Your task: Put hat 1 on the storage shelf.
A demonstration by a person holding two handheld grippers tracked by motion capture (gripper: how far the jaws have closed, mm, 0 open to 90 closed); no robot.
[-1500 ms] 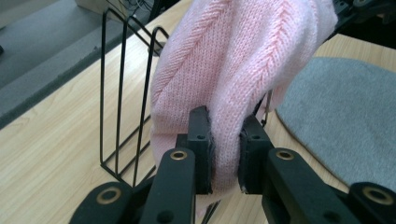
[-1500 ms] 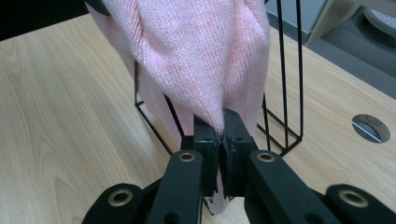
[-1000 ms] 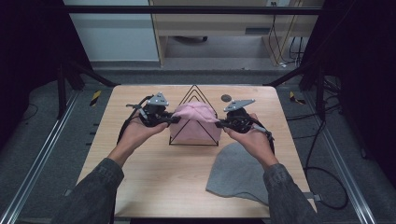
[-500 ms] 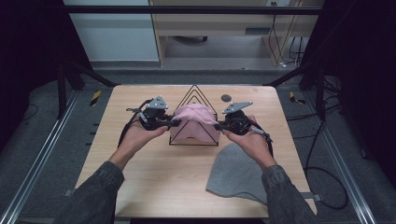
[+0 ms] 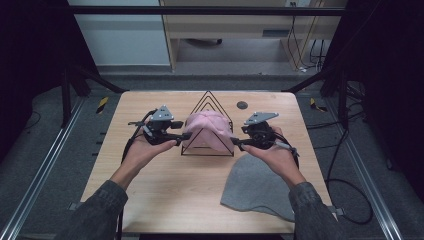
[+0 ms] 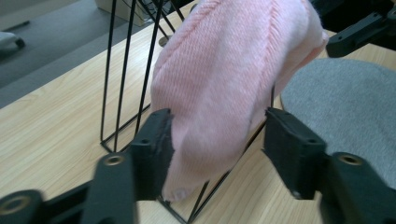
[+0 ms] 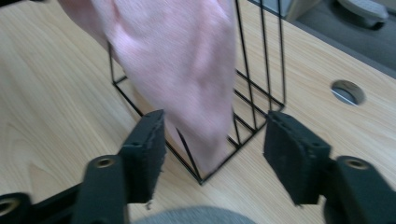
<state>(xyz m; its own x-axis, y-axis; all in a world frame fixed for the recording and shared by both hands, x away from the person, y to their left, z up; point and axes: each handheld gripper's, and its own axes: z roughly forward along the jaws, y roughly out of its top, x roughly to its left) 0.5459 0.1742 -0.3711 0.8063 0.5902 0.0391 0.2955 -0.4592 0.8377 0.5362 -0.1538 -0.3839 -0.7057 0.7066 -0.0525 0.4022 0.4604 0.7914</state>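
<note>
Both claws have drawn slightly closer to the rack's front lower corners over the last second, and the pink hat sits a little lower over the wires than it did.

Left claw [image 5: 186, 135]: held in the person's left hand [image 5: 142, 150], at the left front corner of the black wire rack [image 5: 207, 100]. In the left gripper view its jaws stand wide apart, and the lower edge of the pink knitted hat [image 6: 233, 74] hangs down between them. The left pad [image 6: 154, 144] is just beside the knit, perhaps brushing it; the right pad is clear of it. Nothing is gripped.

Right claw [image 5: 235, 143]: held in the person's right hand [image 5: 277, 155], at the right front corner of the rack. In the right gripper view its jaws are likewise wide apart, with the hat's hanging edge and the rack's bottom corner [image 7: 201, 179] between them. Neither pad presses the fabric.

Pink hat: draped over the triangular wire frames of the rack, covering the front frames, with the rear peaks showing behind it. The rack stands upright at the middle of the wooden table [image 5: 165, 200].

Grey knitted hat [image 5: 255, 190]: lies flat on the table, near the front right, just in front of the rack and partly under the right forearm.

Round hole [image 5: 242, 105]: set in the tabletop, behind and to the right of the rack.
</note>
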